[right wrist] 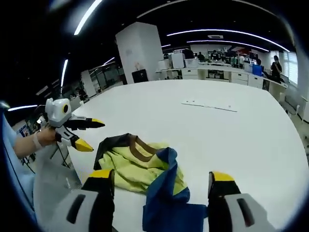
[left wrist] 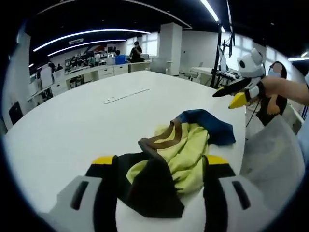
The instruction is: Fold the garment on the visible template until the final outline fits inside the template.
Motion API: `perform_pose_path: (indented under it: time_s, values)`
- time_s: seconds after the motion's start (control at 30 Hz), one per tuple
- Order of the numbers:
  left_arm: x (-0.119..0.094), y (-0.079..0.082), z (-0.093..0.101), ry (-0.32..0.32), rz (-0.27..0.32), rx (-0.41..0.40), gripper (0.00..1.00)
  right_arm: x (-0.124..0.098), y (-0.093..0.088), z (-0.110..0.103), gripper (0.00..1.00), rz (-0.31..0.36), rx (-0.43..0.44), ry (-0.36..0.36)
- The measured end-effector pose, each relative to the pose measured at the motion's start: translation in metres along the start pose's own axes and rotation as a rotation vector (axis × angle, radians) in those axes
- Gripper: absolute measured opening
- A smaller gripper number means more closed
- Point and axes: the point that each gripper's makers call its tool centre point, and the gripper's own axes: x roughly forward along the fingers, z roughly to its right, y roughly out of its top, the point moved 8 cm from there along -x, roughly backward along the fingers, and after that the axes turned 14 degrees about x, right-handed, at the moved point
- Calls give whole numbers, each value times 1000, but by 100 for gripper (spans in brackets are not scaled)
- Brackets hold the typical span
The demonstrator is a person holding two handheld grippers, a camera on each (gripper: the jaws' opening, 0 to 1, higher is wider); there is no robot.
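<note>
A crumpled garment [left wrist: 186, 154] lies on the white table [left wrist: 72, 125], near its edge. It is yellow with a brown collar [left wrist: 161, 137], a blue part [left wrist: 212, 126] and a black part [left wrist: 149, 191]. In the left gripper view my left gripper [left wrist: 160, 162] is open, and the black and yellow cloth shows between its wide jaws. The right gripper [left wrist: 224, 100] hangs open in a hand off the table's edge. In the right gripper view the garment [right wrist: 130, 166] shows its blue part [right wrist: 166, 193] between the open jaws of my right gripper [right wrist: 161, 176]. The left gripper [right wrist: 95, 135] stands open to the left.
A thin white strip [left wrist: 125, 95] lies flat across the middle of the table [right wrist: 231, 145], and appears as the strip [right wrist: 210, 105] in the right gripper view. Pale grey cloth [left wrist: 273, 159] hangs by the table's edge. Desks, a pillar [left wrist: 170, 48] and people stand far behind.
</note>
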Motion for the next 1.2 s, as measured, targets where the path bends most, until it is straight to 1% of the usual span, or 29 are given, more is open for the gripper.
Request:
perform_pose_path:
  time_s: [0.07,0.13,0.23,0.33,0.4,0.43,0.53,0.57,0.63,0.7,0.73,0.77,0.83,0.9,0.93,1.0,1.1,1.2]
  values:
    - [2,0,1,-4,-6,4,66,5,0,1,77,-7,1,-1]
    - [4,-1,1,-2,-16,7,63,10,1,2,74,-12,-1,-5]
    - [6,-1,4,-10,-19,11,54,16,2,2,71,-13,7,-2]
    - [11,-1,10,-20,-39,41,47,22,1,2,69,-24,-7,-13]
    - [13,-1,13,-19,-50,60,41,25,0,2,67,-32,-17,-17]
    - [14,1,14,-10,-43,84,39,27,-1,2,66,-36,-21,-22]
    - [16,5,18,0,-42,112,33,32,-4,3,62,-60,-37,-34]
    - [16,6,18,12,-34,133,30,33,-5,3,62,-62,-37,-33]
    - [17,7,20,14,-39,158,23,34,-6,3,62,-64,-30,-29]
    - [19,5,22,9,-52,167,17,34,-7,2,62,-66,-26,-24]
    - [20,2,22,2,-73,164,15,35,-7,2,62,-68,-31,-26]
    - [22,0,21,4,-78,162,14,36,-7,1,61,-70,-35,-26]
    - [23,-6,20,4,-122,154,17,36,-7,0,58,-69,-38,-22]
    - [24,-9,18,10,-125,153,18,37,-7,-2,54,-69,-38,-18]
    - [25,-11,17,12,-131,138,17,38,-7,-2,53,-72,-40,-20]
    - [26,-13,16,12,-140,131,17,41,-10,-2,48,-89,-46,-25]
    - [28,-18,12,15,-161,127,15,45,-12,-1,44,-96,-45,-31]
    - [29,-20,9,26,-166,117,13,48,-15,-1,38,-112,-47,-43]
